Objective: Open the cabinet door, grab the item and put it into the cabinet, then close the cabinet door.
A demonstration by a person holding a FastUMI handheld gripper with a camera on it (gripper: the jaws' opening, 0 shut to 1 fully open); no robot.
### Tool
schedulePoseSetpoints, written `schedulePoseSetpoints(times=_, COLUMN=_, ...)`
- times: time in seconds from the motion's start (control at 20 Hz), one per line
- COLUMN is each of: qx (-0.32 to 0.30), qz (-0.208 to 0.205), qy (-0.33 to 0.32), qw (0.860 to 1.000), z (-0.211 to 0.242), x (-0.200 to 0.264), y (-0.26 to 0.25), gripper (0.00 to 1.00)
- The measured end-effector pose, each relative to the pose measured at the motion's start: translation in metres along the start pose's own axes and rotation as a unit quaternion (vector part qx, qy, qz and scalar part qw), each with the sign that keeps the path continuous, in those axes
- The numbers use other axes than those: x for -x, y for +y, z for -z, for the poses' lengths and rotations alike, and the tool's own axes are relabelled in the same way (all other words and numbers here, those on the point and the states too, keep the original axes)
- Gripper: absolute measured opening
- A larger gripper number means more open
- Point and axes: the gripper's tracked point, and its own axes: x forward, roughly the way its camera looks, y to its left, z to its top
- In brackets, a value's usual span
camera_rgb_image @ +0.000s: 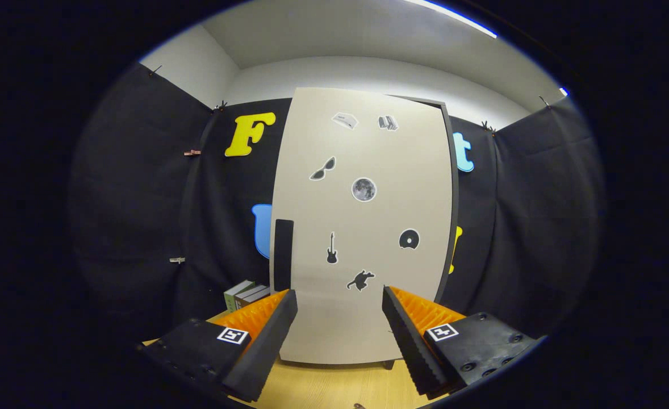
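A tall pale cabinet (363, 227) stands on the wooden table just beyond my fingers, its door (368, 318) shut and covered with small stickers. A dark upright handle (283, 254) sits on the door's left edge, a little above and ahead of my left finger. My gripper (340, 307) is open, its two fingers spread wide in front of the door's lower part, with nothing between them. To the left of the cabinet, behind the left finger, several small boxes (246, 295) lie on the table.
The light wooden table (334, 386) runs under the cabinet and my fingers. Black cloth walls close in behind and on both sides of the cabinet. A dark frame edge (452, 193) shows along the cabinet's right side.
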Motion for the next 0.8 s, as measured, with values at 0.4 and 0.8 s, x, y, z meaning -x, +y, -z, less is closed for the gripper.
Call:
schedulePoseSetpoints(times=0.4, qx=0.004, qz=0.004, qy=0.004, qw=1.0, z=0.0057, x=-0.0024, y=0.0006, gripper=0.98)
schedulePoseSetpoints(times=0.8, qx=0.0, qz=0.008, qy=0.007, qw=1.0, z=0.007, x=-0.0042, y=-0.0002, gripper=0.98)
